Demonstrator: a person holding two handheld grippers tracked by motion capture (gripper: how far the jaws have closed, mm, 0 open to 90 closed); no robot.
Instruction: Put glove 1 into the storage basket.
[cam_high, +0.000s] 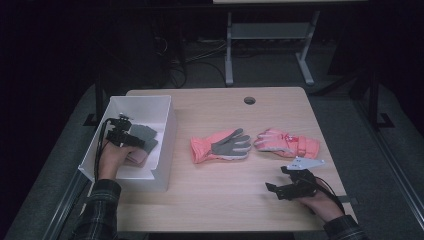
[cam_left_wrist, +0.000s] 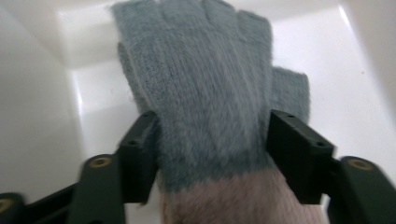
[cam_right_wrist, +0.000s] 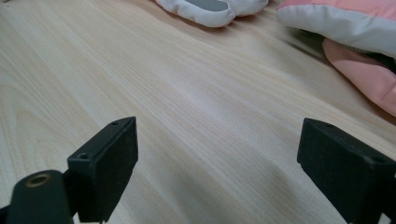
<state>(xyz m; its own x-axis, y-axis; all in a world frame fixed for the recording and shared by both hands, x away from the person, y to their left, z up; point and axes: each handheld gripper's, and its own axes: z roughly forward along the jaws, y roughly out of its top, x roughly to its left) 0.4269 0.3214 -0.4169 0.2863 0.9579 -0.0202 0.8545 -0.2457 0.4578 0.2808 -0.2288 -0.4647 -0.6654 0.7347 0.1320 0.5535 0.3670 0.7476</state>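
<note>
A grey knitted glove (cam_high: 144, 133) with a pale pink cuff lies inside the white bin (cam_high: 150, 102) at the table's left. My left gripper (cam_high: 131, 132) reaches into that bin. In the left gripper view the grey glove (cam_left_wrist: 201, 84) lies flat on the bin floor (cam_left_wrist: 341, 93) between my left gripper's (cam_left_wrist: 212, 154) jaws, which flank its sides near the cuff without squeezing it. My right gripper (cam_high: 276, 178) rests low over the table's front right, jaws wide apart with nothing between them (cam_right_wrist: 219, 158).
Two pink ski gloves lie mid-table: one palm-up with a grey palm (cam_high: 220, 146), one to its right (cam_high: 287, 142). Their tips (cam_right_wrist: 210, 11) and pink cuff (cam_right_wrist: 355, 28) show ahead of my right gripper. A cable hole (cam_high: 249, 100) sits near the far edge.
</note>
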